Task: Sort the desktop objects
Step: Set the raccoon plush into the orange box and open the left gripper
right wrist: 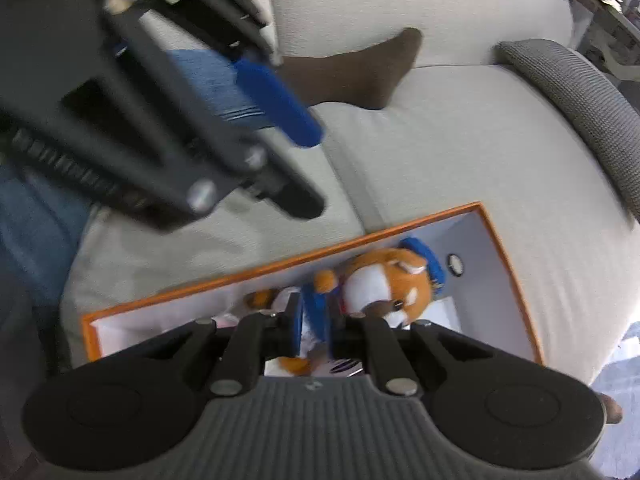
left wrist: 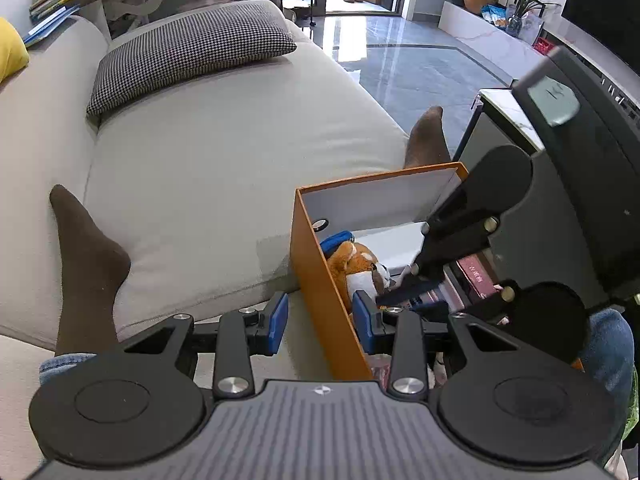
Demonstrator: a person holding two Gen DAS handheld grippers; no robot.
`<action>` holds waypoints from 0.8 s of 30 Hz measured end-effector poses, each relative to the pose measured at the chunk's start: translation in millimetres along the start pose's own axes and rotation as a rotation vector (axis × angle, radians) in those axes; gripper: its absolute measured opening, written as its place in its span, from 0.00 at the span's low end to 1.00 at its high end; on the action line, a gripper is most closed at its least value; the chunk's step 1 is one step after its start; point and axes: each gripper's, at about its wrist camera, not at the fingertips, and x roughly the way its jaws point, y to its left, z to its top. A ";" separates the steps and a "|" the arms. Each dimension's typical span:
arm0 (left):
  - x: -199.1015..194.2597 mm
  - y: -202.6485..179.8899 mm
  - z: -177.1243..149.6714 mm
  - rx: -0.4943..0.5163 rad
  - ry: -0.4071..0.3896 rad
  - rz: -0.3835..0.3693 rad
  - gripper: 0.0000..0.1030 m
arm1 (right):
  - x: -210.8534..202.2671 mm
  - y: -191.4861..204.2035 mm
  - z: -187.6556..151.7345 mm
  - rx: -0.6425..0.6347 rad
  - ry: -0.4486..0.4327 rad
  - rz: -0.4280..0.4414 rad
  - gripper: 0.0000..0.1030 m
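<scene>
An orange cardboard box [left wrist: 320, 280] with a white inside sits on the grey sofa. In it lies an orange-and-white plush toy [left wrist: 360, 268] with a blue cap and blue clothes, also seen in the right wrist view [right wrist: 392, 284]. My left gripper [left wrist: 320, 320] straddles the box's near wall, with its blue pads apart and a gap on the outer side. It shows blurred in the right wrist view [right wrist: 308, 168]. My right gripper [right wrist: 314, 320] reaches into the box with its pads drawn together over the toy's blue-clad body. Whether it pinches fabric I cannot tell. Its tips [left wrist: 396, 286] sit beside the toy's face.
A small round item [right wrist: 455, 265] lies at the box's far end, and a dark red flat thing [left wrist: 476, 276] lies under the right gripper. A person's brown-socked feet [left wrist: 88, 264] [left wrist: 428, 136] rest on the sofa. A houndstooth pillow [left wrist: 188, 52] lies farther back.
</scene>
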 end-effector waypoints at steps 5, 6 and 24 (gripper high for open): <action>2.3 6.9 -3.4 -0.014 0.001 -0.006 0.40 | 14.6 -4.0 9.2 -0.009 0.035 -0.022 0.11; 3.1 8.6 -4.0 -0.017 0.003 -0.008 0.40 | 19.8 -3.9 9.6 -0.014 0.049 -0.017 0.11; -31.5 -10.6 -23.7 0.039 -0.067 -0.033 0.40 | -11.7 1.9 10.5 0.067 0.039 -0.058 0.10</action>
